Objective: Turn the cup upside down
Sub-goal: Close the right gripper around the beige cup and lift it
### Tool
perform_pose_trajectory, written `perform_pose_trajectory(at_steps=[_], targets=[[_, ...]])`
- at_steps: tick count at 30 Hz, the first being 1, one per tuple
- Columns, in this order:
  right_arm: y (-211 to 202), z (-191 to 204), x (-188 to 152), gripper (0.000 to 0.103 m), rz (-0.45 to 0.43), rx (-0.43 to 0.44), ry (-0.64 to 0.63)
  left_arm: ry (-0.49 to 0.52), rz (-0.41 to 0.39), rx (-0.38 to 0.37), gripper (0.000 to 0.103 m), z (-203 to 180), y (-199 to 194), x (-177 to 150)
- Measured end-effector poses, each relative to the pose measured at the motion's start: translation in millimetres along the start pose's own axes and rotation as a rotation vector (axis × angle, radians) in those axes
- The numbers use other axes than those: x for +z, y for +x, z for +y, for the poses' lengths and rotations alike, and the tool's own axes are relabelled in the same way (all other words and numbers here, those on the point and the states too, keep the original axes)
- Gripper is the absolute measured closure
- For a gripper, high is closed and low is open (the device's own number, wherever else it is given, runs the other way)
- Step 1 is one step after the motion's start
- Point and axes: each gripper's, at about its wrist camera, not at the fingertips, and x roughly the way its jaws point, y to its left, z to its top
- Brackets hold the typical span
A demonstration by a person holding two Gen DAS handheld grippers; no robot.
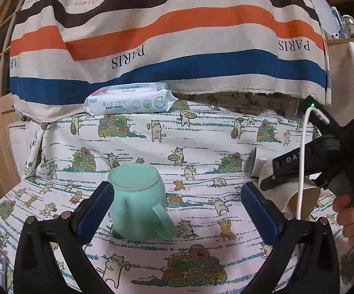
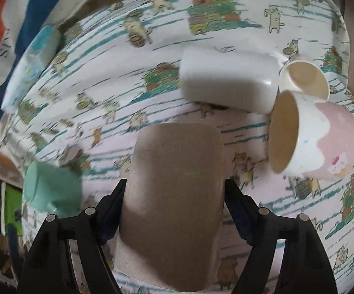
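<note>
While your left gripper (image 1: 177,210) gapes empty beside the inverted green mug (image 1: 137,201), your right gripper (image 2: 174,196) clamps the brown cup (image 2: 174,196), its long axis running straight ahead between the fingers.

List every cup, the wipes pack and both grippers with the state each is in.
mint green mug: upside down on the cloth
brown paper cup: gripped, lifted
white cup: on its side
pink and white cup: on its side
cream cup: tipped over
baby wipes pack: lying flat, closed
left gripper: open
right gripper: shut on brown paper cup
</note>
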Motion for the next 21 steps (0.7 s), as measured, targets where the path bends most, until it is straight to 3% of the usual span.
perform_pose_trajectory(at_steps=[9,15,21], targets=[[-4.8,-7.8,-27.5,0.029,0.045,0.019,-0.045,0.014,-0.001,0.003,0.000,-2.9,-0.2,-0.7],[-8.0,-7.9,-38.3,0.029,0.031,0.038,-0.042,0.028,-0.011,0.009,0.000,-5.2,-1.9,-1.5],[1.1,-7.1,-45.9,0.029,0.076,0.095,-0.006,0.029,-0.003,0.006,0.000,-5.1,-1.7,-2.0]])
